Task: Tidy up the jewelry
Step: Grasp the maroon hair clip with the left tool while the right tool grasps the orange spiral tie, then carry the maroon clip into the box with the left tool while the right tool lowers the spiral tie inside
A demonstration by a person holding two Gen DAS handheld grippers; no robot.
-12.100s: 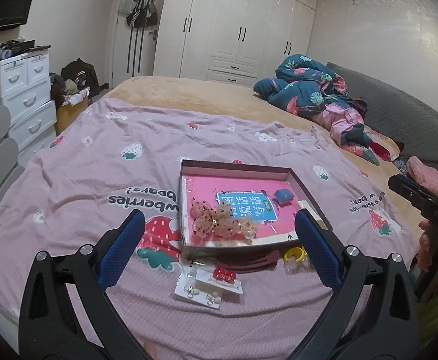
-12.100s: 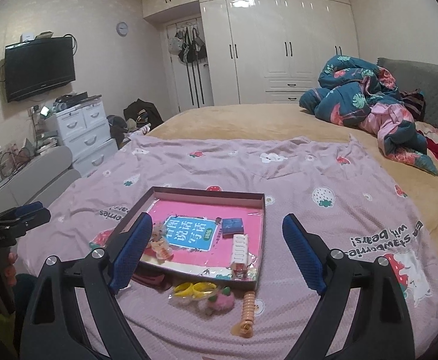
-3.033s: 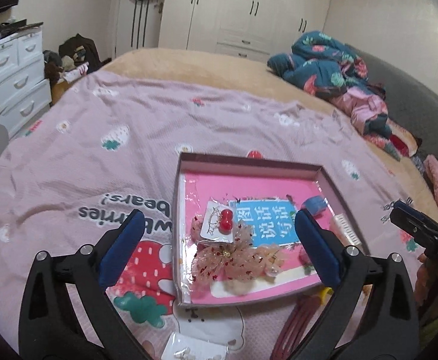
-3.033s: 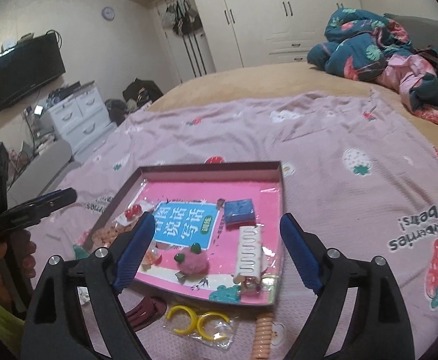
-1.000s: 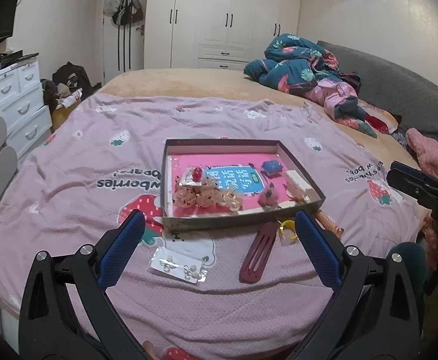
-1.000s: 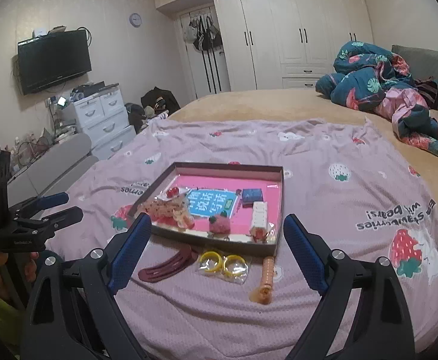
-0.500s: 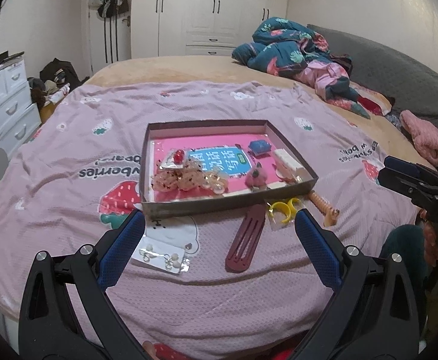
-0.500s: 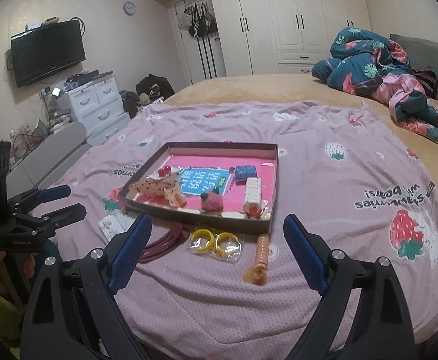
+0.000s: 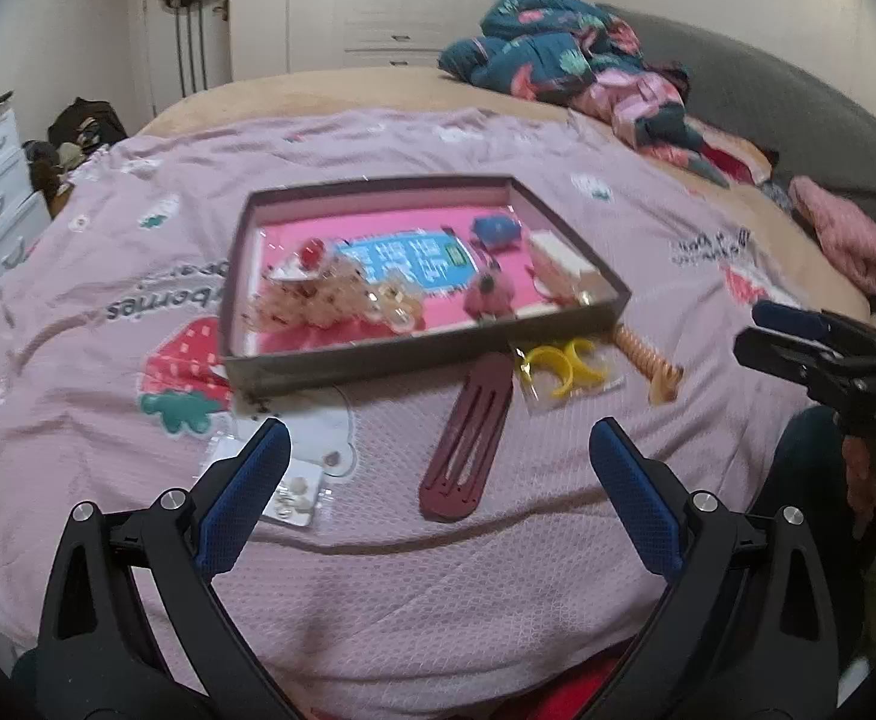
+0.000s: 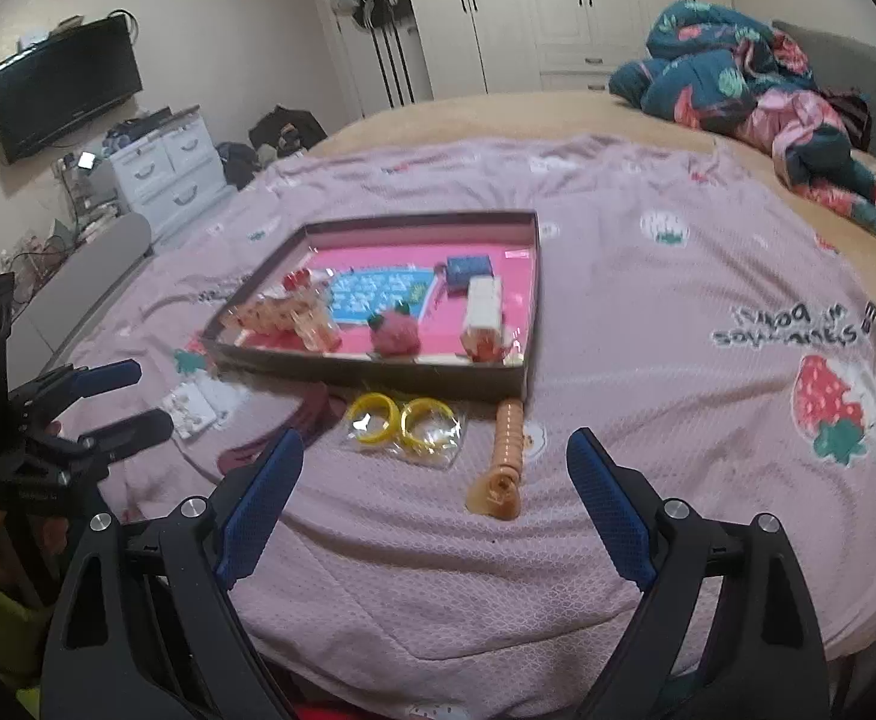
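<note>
- Left wrist view: the left hand-held gripper (image 9: 438, 450) is spread and empty above the bed (image 9: 438, 588). The flat maroon hair clip (image 9: 468, 435) could slide on the soft blanket when pinched.
- Right wrist view: the right hand-held gripper (image 10: 435, 468) is spread and empty. The yellow rings (image 10: 402, 417), bagged in slippery clear plastic, lie just before the tray (image 10: 531, 300).

I get even, rather dim indoor light from overhead, with a warm cast and only soft shadows under the tray (image 9: 414, 354) on the bedspread (image 10: 648, 312). Both fisheye views bend hard at the rims, with black corners. My left wrist view is smeared by motion: the tray's contents and the printed lettering are blurred. The right wrist view is slightly sharper, yet still soft, and the white wardrobe (image 10: 558, 6) looks washed out
</note>
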